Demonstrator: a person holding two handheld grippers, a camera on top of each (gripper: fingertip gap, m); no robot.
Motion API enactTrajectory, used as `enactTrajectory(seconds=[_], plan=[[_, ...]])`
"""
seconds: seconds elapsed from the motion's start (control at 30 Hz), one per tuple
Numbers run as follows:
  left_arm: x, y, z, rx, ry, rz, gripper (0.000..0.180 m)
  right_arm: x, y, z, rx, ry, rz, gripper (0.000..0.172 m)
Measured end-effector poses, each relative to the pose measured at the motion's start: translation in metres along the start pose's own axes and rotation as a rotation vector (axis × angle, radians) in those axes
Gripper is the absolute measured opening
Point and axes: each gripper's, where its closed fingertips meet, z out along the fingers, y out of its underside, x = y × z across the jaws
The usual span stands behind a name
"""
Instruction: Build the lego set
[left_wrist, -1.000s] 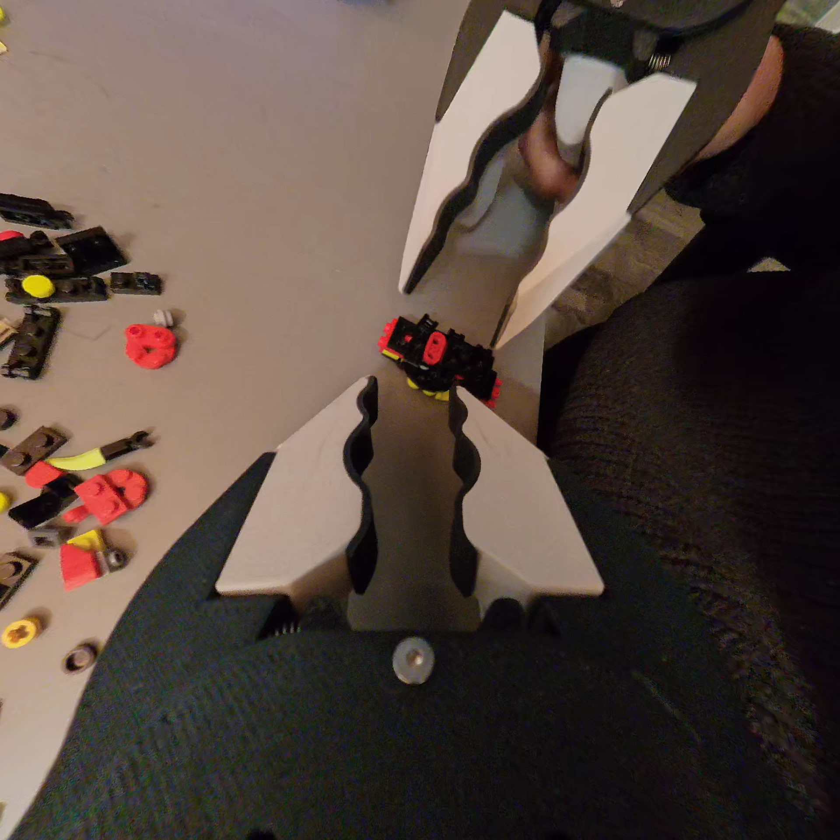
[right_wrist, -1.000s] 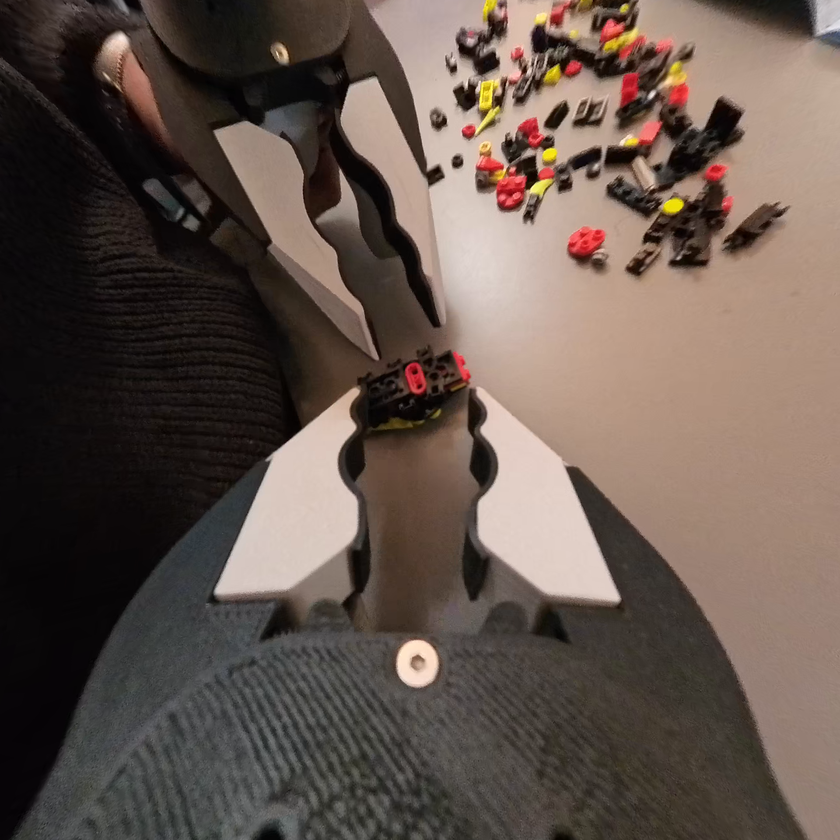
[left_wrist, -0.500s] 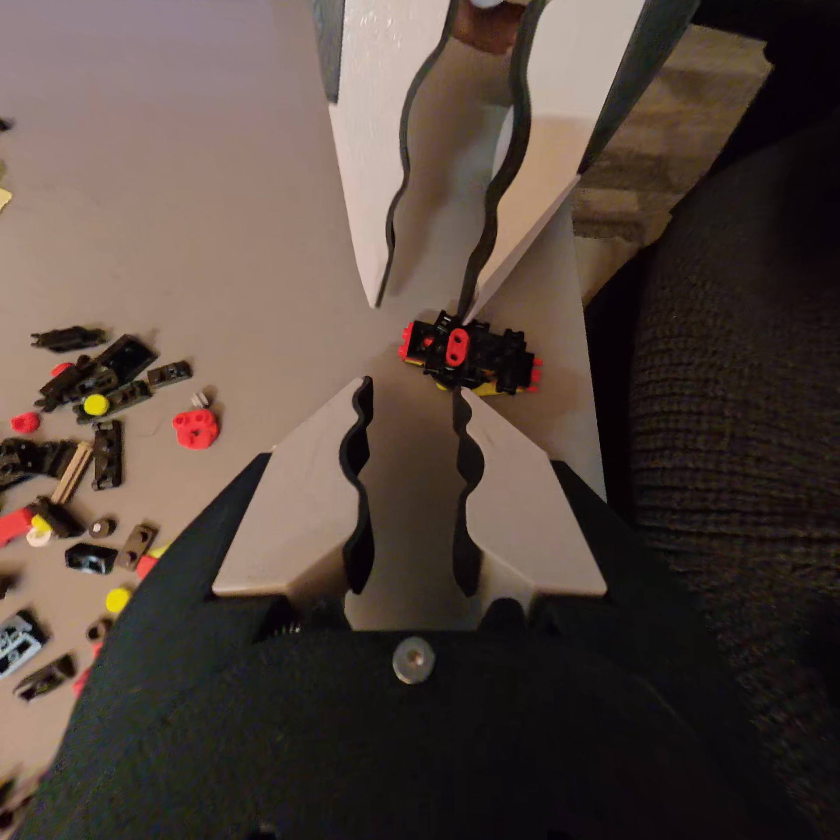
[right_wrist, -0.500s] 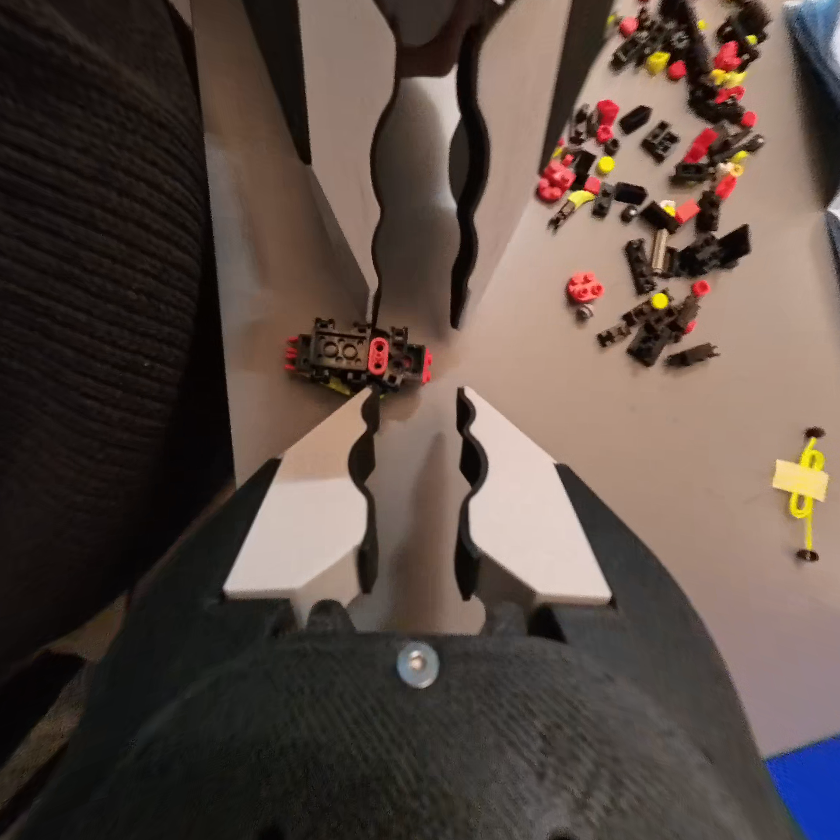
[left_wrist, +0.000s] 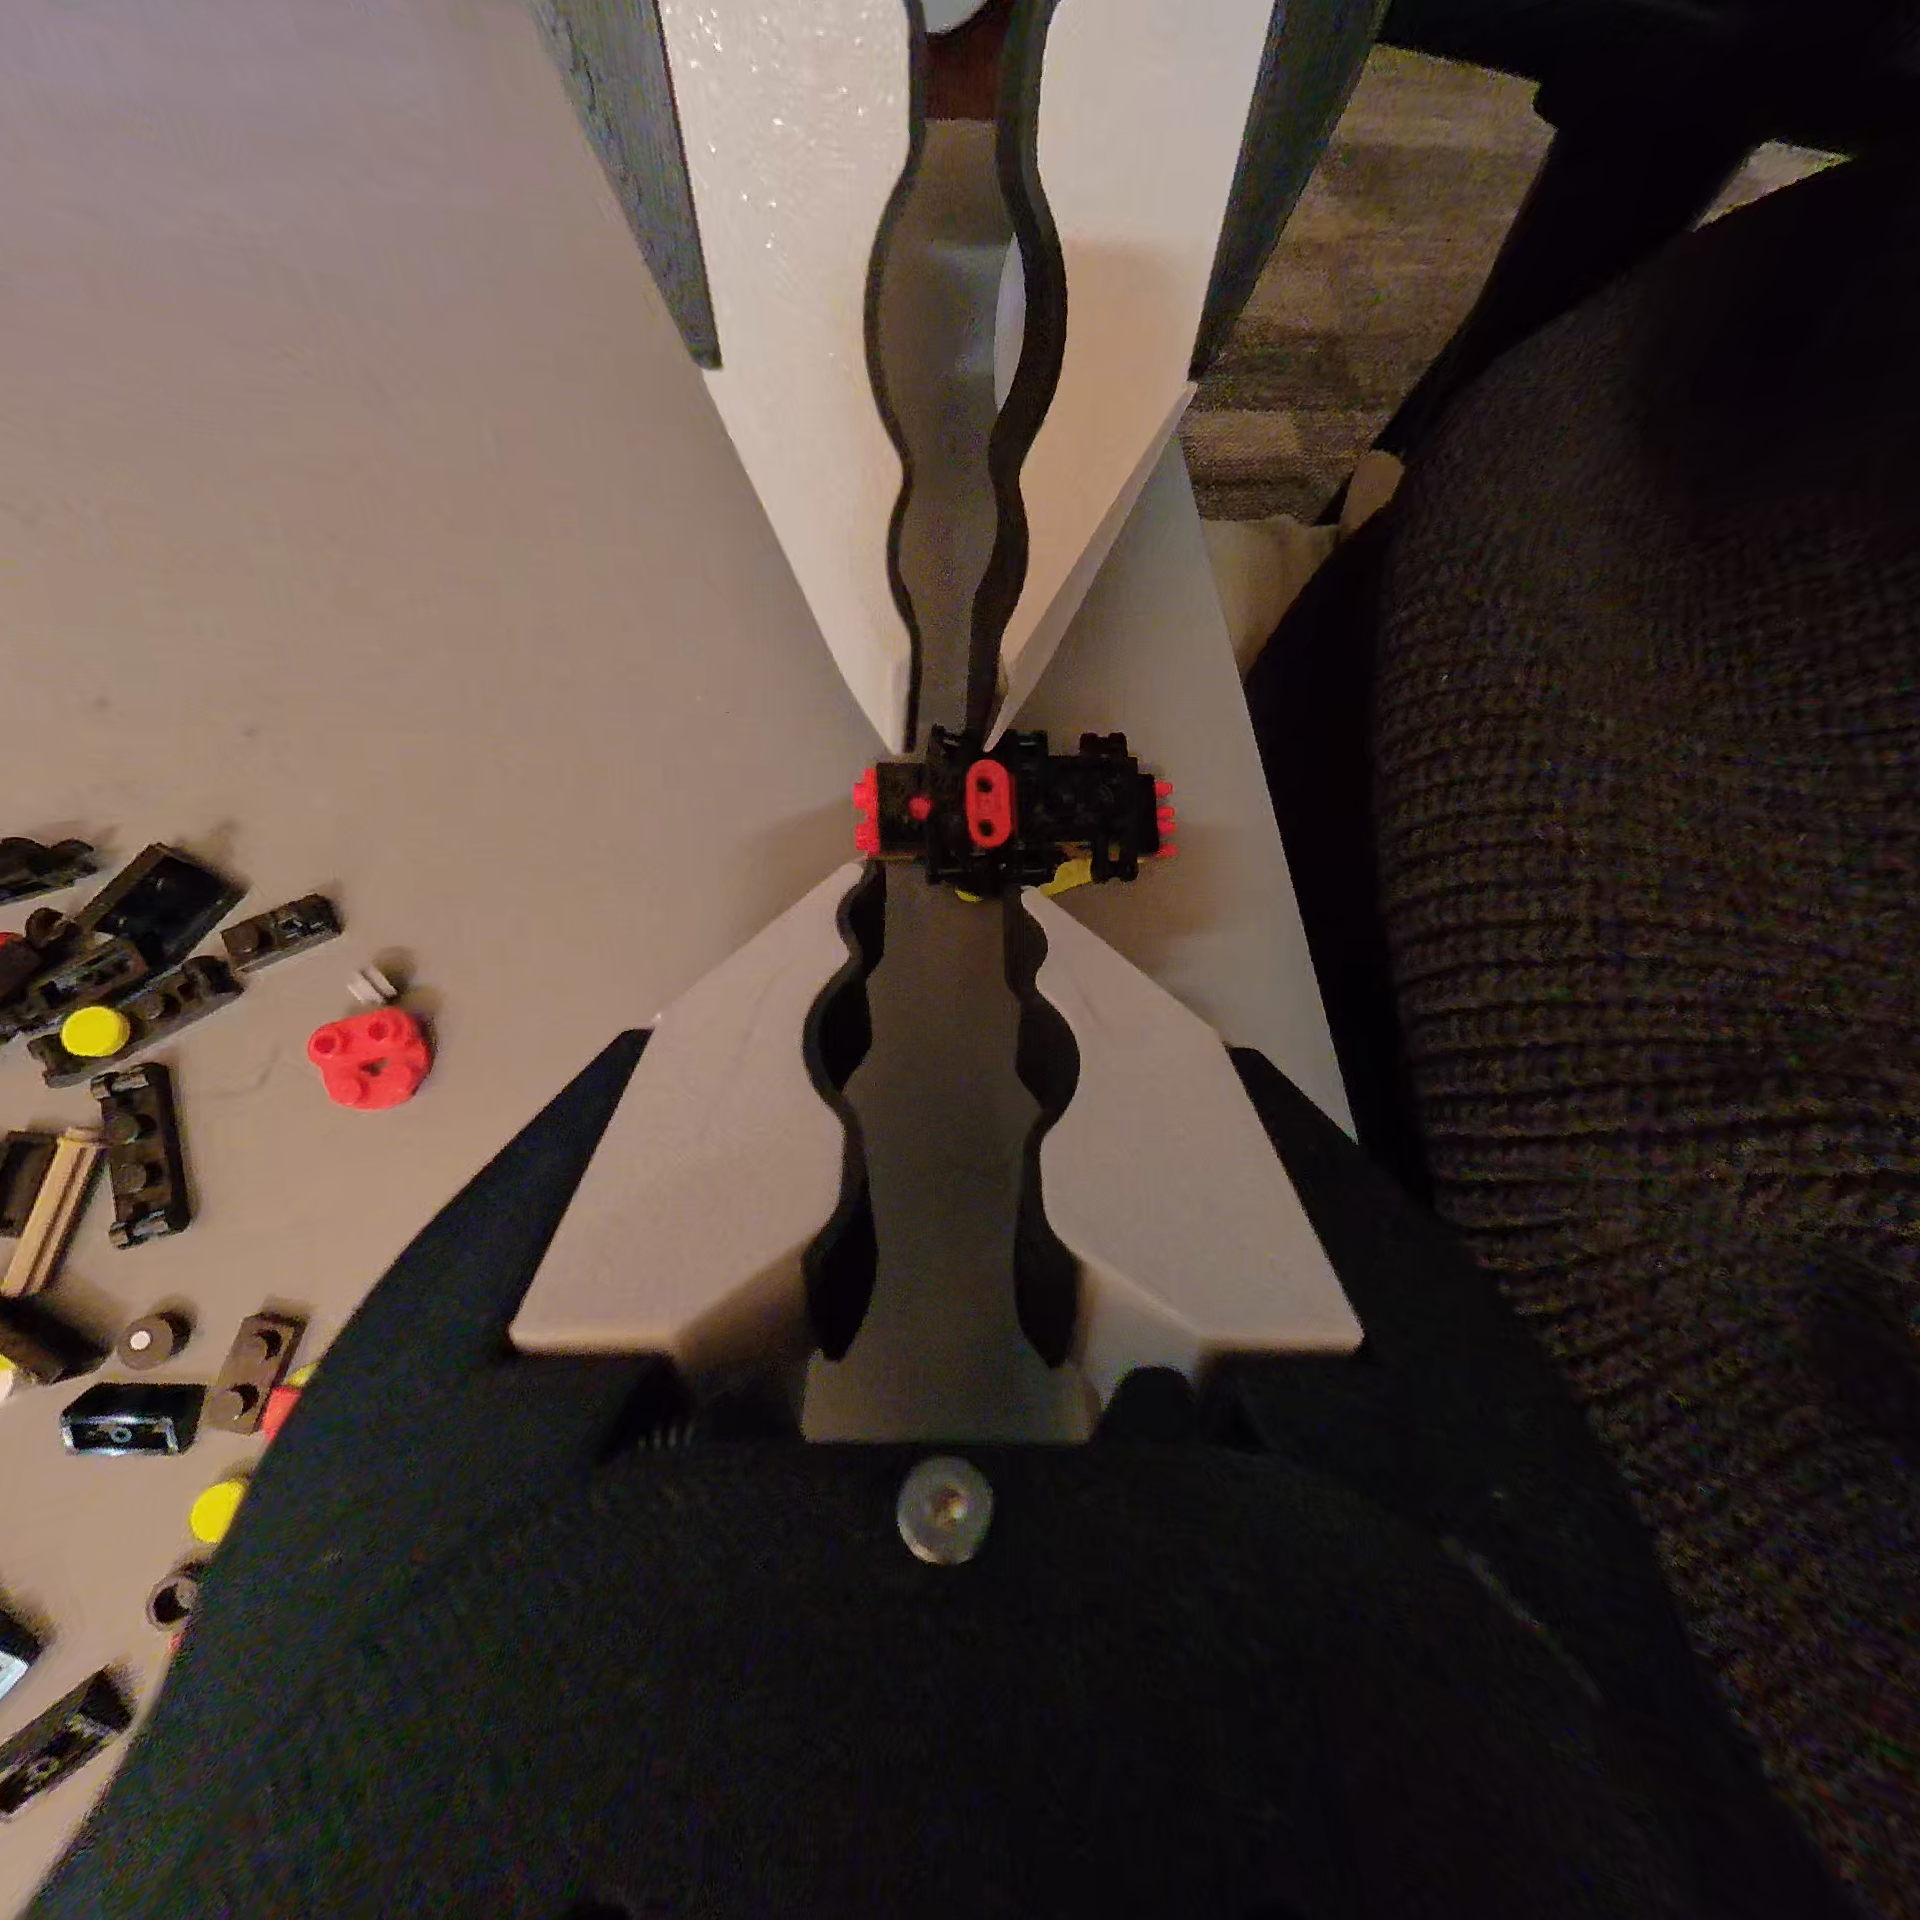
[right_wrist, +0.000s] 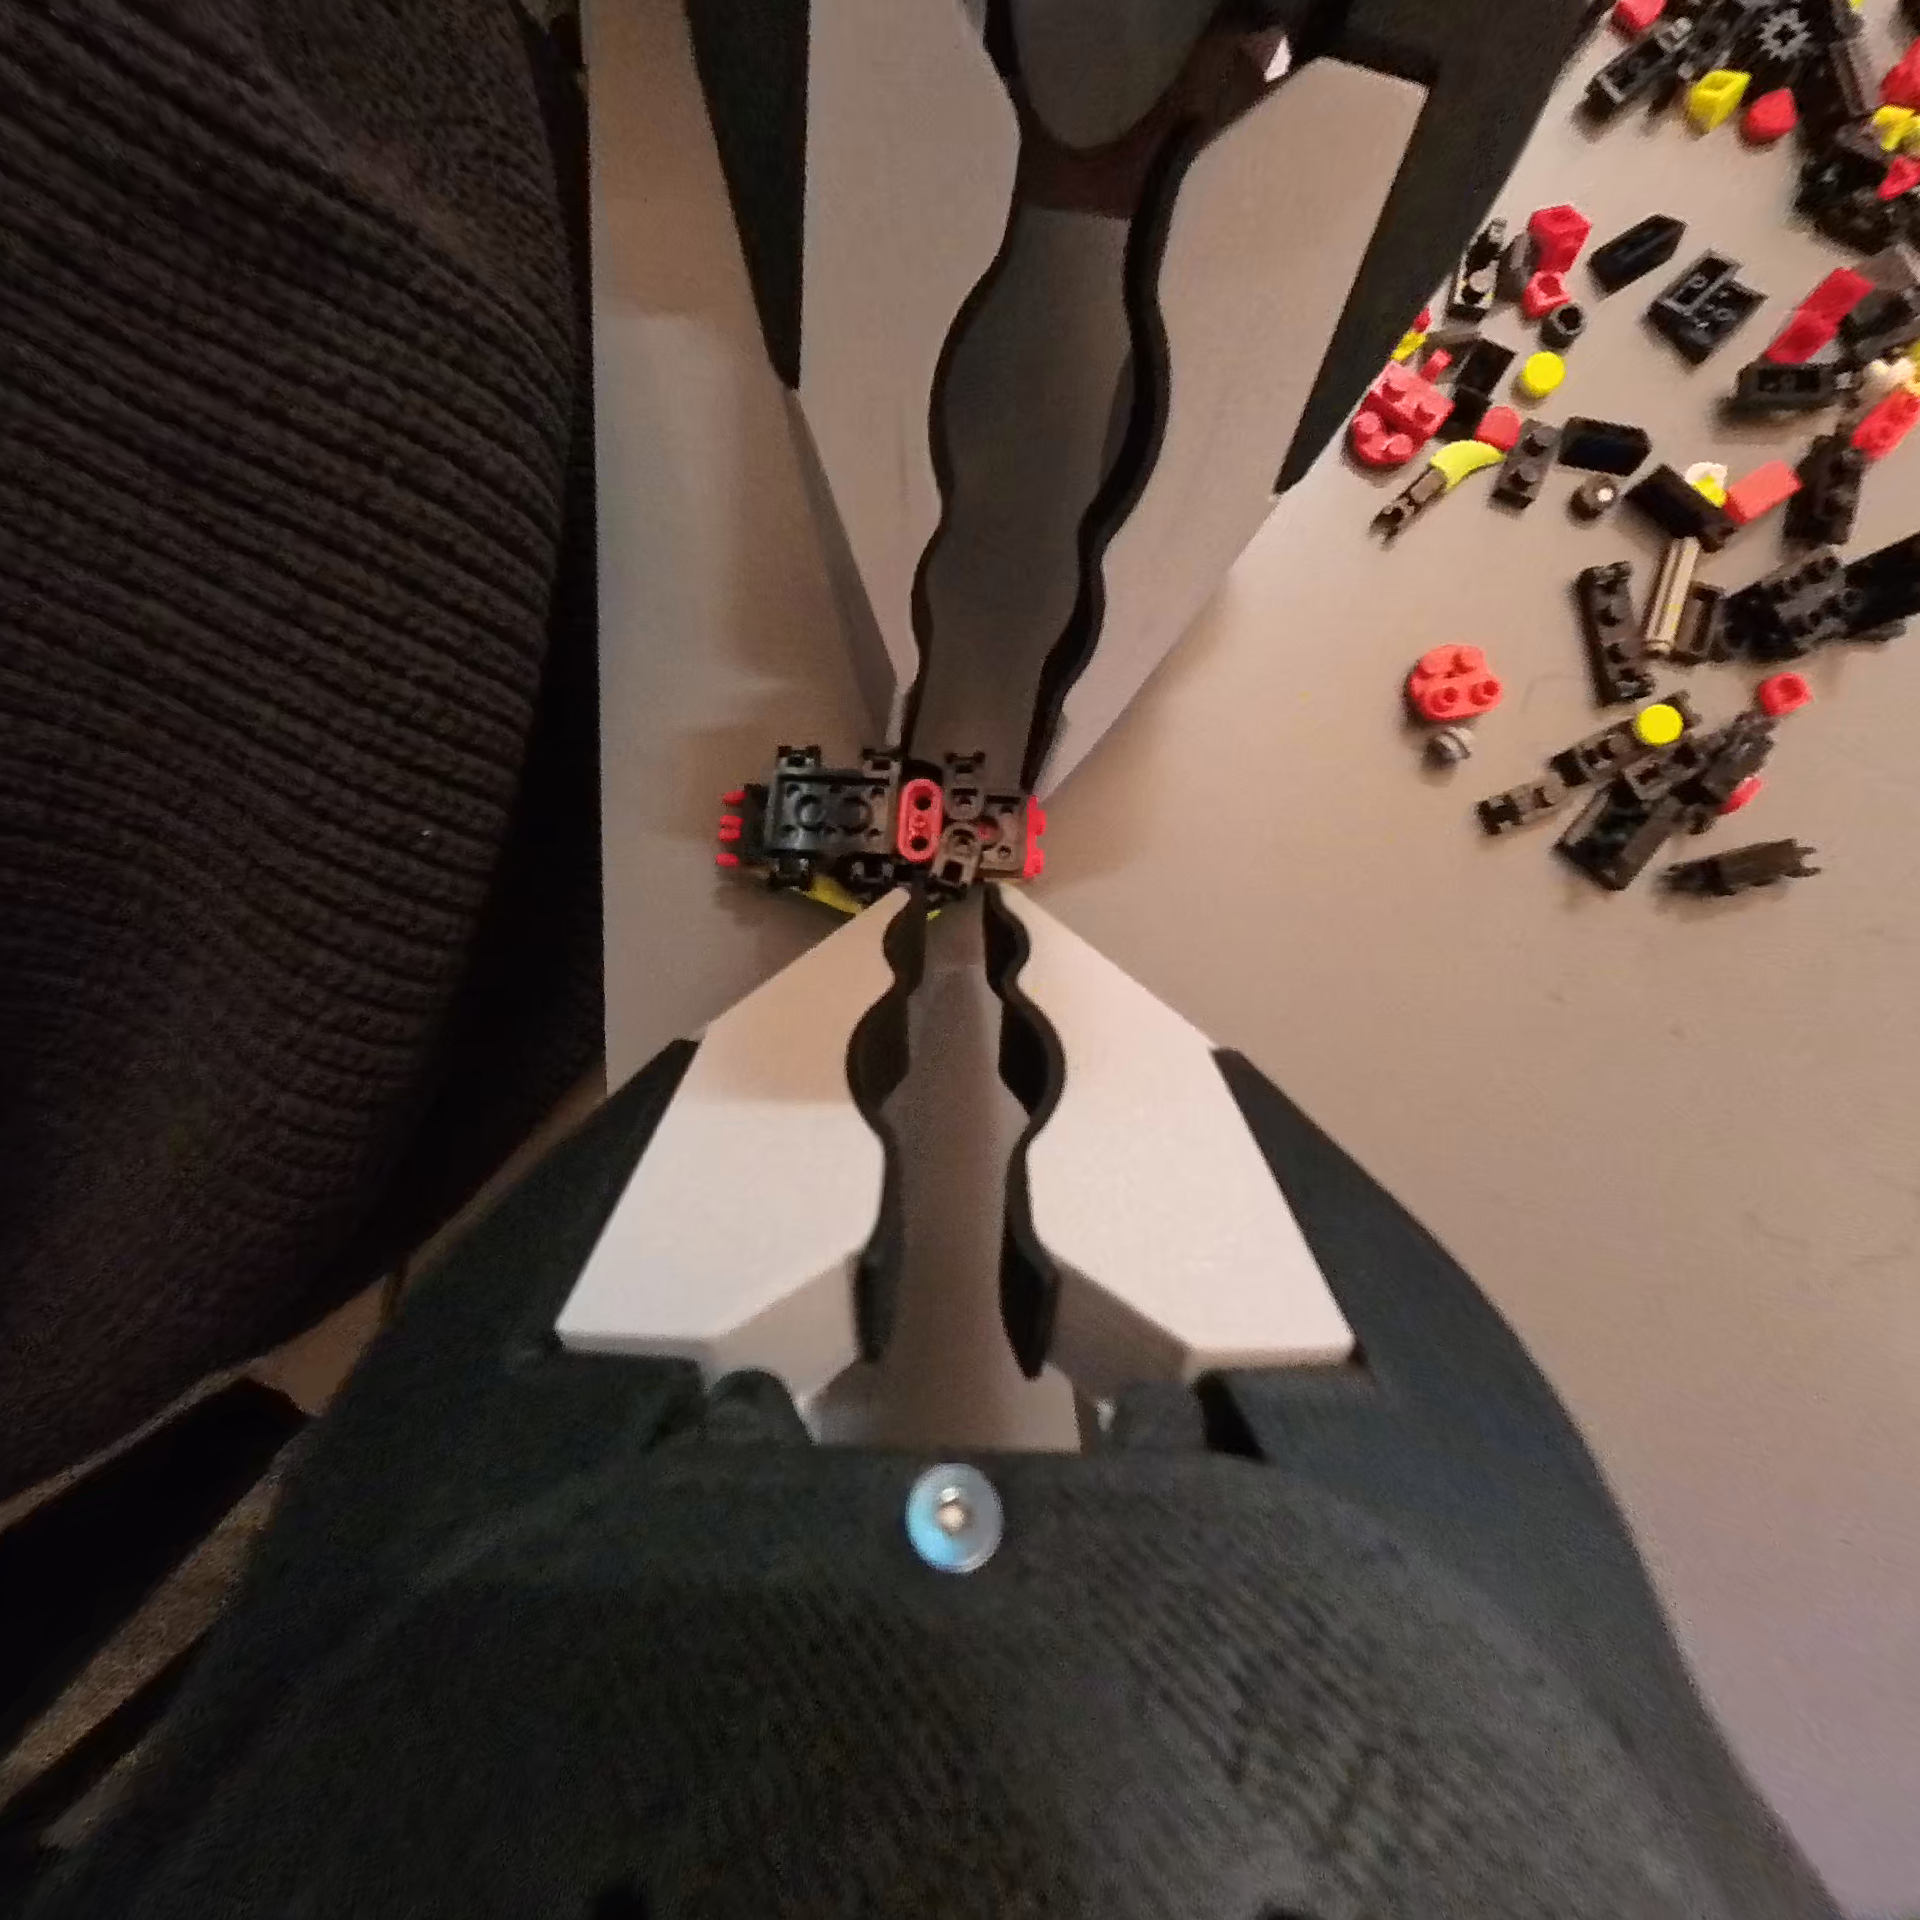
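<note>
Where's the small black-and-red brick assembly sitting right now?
The brick assembly lies at the table's near edge, between the tips of the left gripper and right gripper, beside the person's dark sweater.

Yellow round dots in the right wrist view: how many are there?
2. One yellow dot lies beside a red brick; the other sits on black pieces lower down. More may hide in the blurry pile.

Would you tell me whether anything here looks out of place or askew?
Only mildly: the brick assembly sits near the edge of the table, a yellow piece jutting out beneath it, and loose bricks lie scattered nearby.
</note>
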Motion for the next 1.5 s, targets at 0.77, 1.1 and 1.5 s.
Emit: enactTrajectory(seconds=[0.77, 1.1, 1.5], plan=[[0.008, -0.006, 0.000, 0.031, 0.046, -0.014, 0.007, -0.008, 0.000, 0.001, 0.011, -0.063, 0.053, 0.021], [0.009, -0.007, 0.001, 0.032, 0.045, -0.023, 0.008, -0.009, 0.000, 0.002, -0.011, -0.053, 0.052, 0.020], [0.006, -0.006, 0.001, 0.027, 0.026, -0.024, 0.009, -0.008, 0.001, 0.000, -0.023, -0.033, 0.045, 0.014]])
